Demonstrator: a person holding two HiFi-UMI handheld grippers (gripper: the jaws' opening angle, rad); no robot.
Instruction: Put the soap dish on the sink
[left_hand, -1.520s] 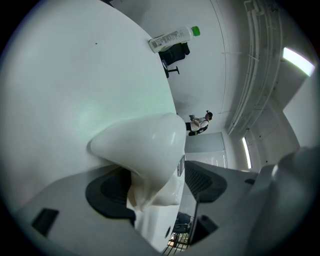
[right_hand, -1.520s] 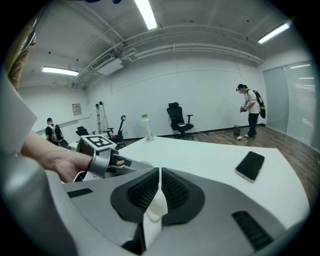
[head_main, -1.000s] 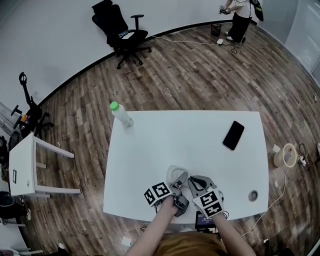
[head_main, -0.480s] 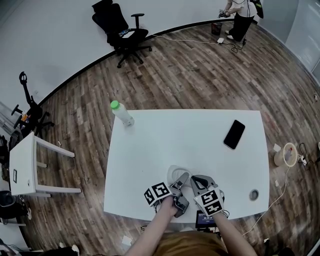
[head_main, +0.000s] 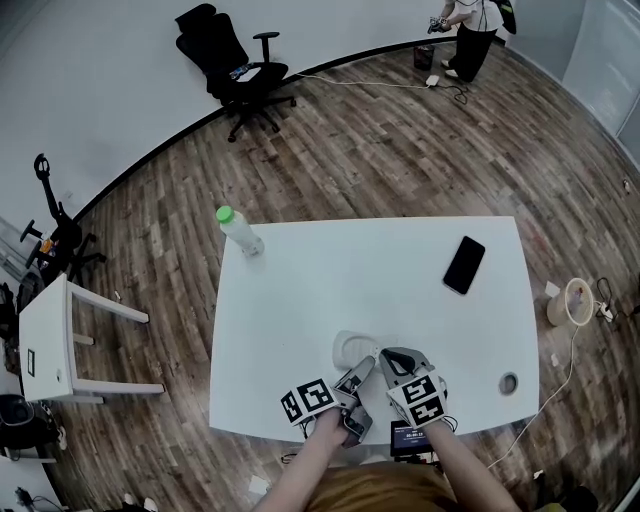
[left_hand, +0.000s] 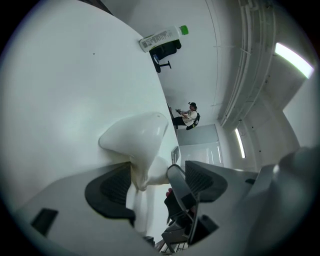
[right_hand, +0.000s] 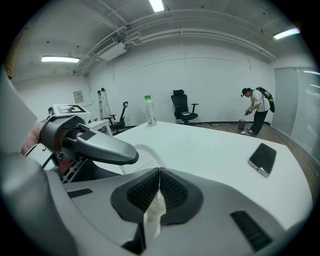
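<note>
Soap dish (head_main: 348, 347), position?

White, on the white bench (head_main: 380, 270), close to the near edge, about mid-width. It sits just ahead of both tools.

Left tool (head_main: 360, 368)?

Pads well apart. In the left gripper view the dish (left_hand: 137, 137) tapers down into the gap of the left tool (left_hand: 155, 182), close against one pad. Contact with that pad: cannot tell. The other pad stands clear of it. Not clamped.

Right tool (head_main: 392, 362)?

Just beside the left tool, the tips nearly meeting at the dish's near side. In the right gripper view the pads of the right tool (right_hand: 159, 176) are pressed together at the tip. A white sliver shows in the seam below them; cannot tell what it is. One finger of the left tool crosses that view at left, with the dish's pale rim (right_hand: 142, 152) showing behind it.

Anything else on the bench?

Clear bottle with a green cap (head_main: 240, 230) at the far left corner, upright. Dark phone (head_main: 465, 265) lying flat toward the far right. Both well apart from the dish.

Surroundings?

Wood floor, black office chair (head_main: 225, 55) by the far wall, a person (head_main: 465, 30) standing at the far right.
</note>
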